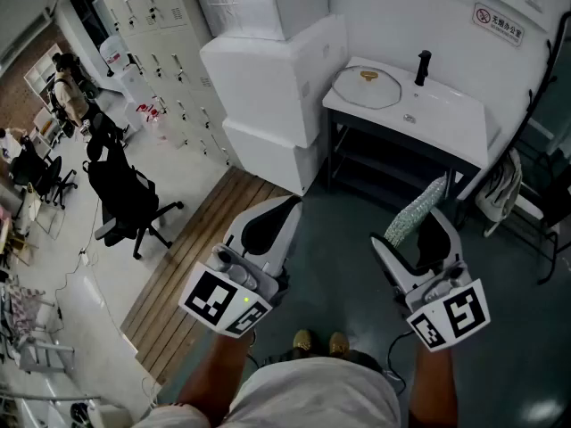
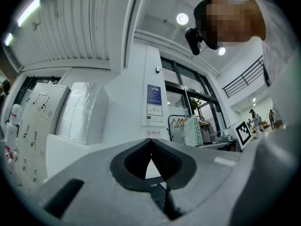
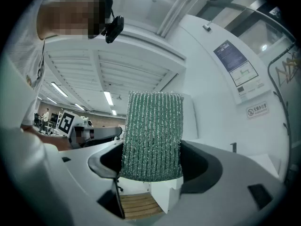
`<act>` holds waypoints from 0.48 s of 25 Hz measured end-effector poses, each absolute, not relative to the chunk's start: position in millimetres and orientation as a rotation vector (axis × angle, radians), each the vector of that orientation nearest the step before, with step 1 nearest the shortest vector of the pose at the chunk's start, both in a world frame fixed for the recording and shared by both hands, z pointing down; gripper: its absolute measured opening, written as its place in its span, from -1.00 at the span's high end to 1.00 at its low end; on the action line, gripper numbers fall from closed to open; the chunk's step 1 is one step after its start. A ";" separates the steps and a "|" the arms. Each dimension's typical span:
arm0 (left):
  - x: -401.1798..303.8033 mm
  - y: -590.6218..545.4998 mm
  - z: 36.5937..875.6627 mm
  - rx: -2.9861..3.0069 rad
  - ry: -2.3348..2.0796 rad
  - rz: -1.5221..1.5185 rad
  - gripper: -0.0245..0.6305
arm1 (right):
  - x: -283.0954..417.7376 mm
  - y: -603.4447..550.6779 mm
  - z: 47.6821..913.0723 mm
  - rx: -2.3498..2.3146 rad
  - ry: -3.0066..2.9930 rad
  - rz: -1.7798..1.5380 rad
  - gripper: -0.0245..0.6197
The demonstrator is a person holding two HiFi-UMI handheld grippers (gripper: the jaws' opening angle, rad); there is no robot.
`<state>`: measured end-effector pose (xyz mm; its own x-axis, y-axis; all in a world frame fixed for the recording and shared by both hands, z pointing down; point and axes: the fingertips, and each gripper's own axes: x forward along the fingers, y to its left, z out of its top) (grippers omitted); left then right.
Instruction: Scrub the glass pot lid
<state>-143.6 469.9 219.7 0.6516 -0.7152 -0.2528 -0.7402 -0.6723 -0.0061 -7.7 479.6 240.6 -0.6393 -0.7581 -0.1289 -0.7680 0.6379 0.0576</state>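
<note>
A person stands on a dark floor, some way back from a white sink (image 1: 446, 119) against the wall, with a gripper in each hand held out in front.

The left gripper (image 1: 289, 205) is empty, its jaws pressed together. The right gripper (image 1: 419, 239) is clamped on a green knitted scrubber (image 3: 151, 135), which stands up out of the jaws.

The lid (image 1: 379, 94) lies flat at the left end of the sink top, knob (image 1: 369, 76) upward, well apart from both grippers. A black tap (image 1: 423, 67) stands just beside it. Whether the lid sits in a basin or on the flat top cannot be told from here.

The lid is likely stiff, fairly heavy for its size, breakable, and slippery once wet. The knob at its centre looks like the safest hold for the free left gripper; the rim is a second choice, though smooth glass may slide between the pads. The scrubber looks soft and light and should bend against the curve of the glass.
</note>
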 end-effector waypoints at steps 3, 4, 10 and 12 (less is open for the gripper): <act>-149.0 469.3 220.0 -2.757 1.217 0.352 0.88 | -13.3 479.3 240.5 -1.291 2.760 0.165 -0.16; -150.9 469.1 219.9 -2.757 1.217 0.353 0.88 | -15.1 479.1 240.5 -1.292 2.761 0.166 -0.16; -164.8 466.2 221.5 -2.756 1.228 0.368 0.88 | -22.9 476.8 240.0 -1.293 2.746 0.143 -0.16; -172.2 464.0 222.4 -2.756 1.231 0.375 0.88 | -26.3 474.9 239.7 -1.304 2.738 0.140 -0.16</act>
<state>-172.2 464.0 222.4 0.6429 -0.7194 -0.2630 -0.7440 -0.6681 0.0091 -26.3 474.9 239.7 -0.6265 -0.7677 -0.1347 -0.7774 0.6278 0.0380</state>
